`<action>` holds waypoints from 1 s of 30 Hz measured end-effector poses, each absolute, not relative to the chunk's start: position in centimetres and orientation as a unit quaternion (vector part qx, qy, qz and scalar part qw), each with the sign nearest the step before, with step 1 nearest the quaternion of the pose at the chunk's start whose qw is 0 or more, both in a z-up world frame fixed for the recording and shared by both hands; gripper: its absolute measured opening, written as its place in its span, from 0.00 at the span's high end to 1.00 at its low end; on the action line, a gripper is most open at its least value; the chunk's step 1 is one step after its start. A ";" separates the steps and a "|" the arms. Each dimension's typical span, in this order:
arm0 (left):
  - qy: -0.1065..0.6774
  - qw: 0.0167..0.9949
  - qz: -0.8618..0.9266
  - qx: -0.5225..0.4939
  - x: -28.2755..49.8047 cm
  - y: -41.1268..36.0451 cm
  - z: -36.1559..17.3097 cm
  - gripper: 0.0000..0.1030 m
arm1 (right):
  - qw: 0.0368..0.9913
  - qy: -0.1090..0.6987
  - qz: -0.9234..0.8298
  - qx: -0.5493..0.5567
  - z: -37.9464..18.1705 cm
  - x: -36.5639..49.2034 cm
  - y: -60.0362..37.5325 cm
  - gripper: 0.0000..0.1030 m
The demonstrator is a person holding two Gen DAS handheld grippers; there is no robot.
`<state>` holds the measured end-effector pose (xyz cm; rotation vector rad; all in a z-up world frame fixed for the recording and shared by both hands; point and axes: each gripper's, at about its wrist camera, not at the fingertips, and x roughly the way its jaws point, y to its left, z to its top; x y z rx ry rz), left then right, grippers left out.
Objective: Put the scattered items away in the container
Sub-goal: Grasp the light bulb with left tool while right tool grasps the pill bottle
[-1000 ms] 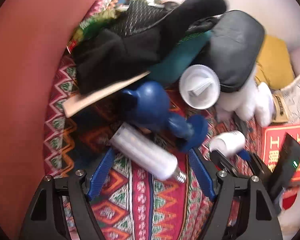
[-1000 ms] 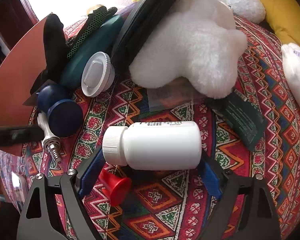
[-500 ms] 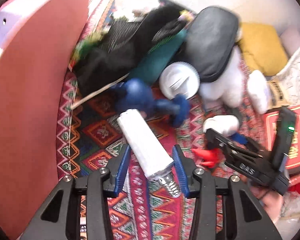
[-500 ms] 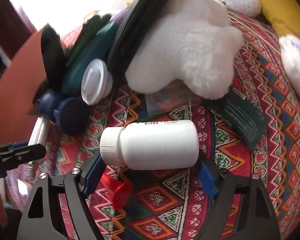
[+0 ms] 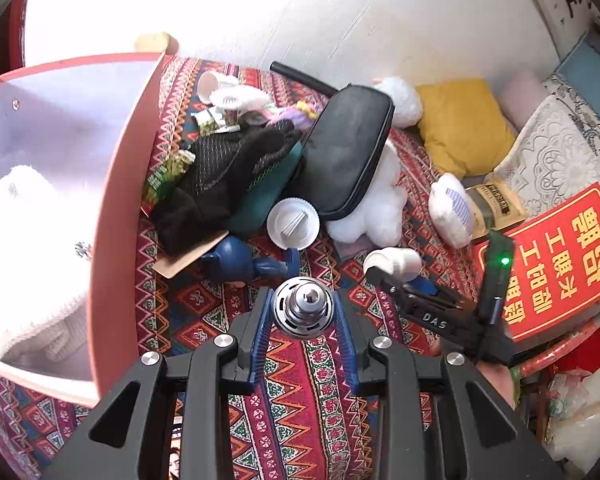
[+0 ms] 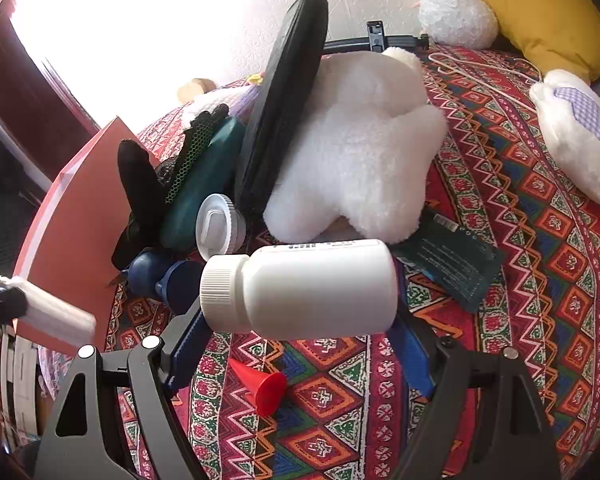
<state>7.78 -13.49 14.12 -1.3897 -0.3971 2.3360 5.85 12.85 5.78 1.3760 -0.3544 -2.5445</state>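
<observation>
My left gripper (image 5: 302, 316) is shut on a white LED corn bulb (image 5: 302, 313), its metal screw base pointing at the camera, lifted above the patterned cloth. The bulb also shows in the right wrist view (image 6: 54, 312) beside the red box. The red box (image 5: 120, 216) stands at the left with a white knit item (image 5: 28, 264) inside. My right gripper (image 6: 300, 320) is shut on a white pill bottle (image 6: 308, 288), held lengthwise between the blue pads and lifted off the cloth; it also shows in the left wrist view (image 5: 394, 262).
A pile lies beyond: black pouch (image 5: 348, 148), white plush toy (image 6: 356, 152), teal case (image 6: 204, 176), black gloves (image 5: 220, 176), white lid (image 5: 293, 224), blue dumbbell toy (image 5: 252, 266). A small red cone (image 6: 264, 388) lies under the bottle. Yellow cushion (image 5: 460, 124) and red sign (image 5: 556, 256) at right.
My left gripper closed on the bulb, lifted it and tipped it end-on toward the camera, pulling back so the box opening shows. My right gripper lifted the bottle off the cloth.
</observation>
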 end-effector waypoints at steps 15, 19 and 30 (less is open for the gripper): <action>-0.201 0.200 0.860 -0.424 9.6 -19.8 19.5 0.74 | 0.182 -0.122 -0.892 0.395 11.5 9.1 8.4 0.21; -0.215 0.169 0.878 -0.393 10.0 -22.5 20.9 0.74 | 0.220 -0.111 -0.897 0.367 14.2 9.9 4.8 0.21; -0.237 0.079 0.908 -0.336 9.9 -30.7 21.9 0.74 | 0.307 -0.066 -0.898 0.309 20.0 10.7 -6.1 0.21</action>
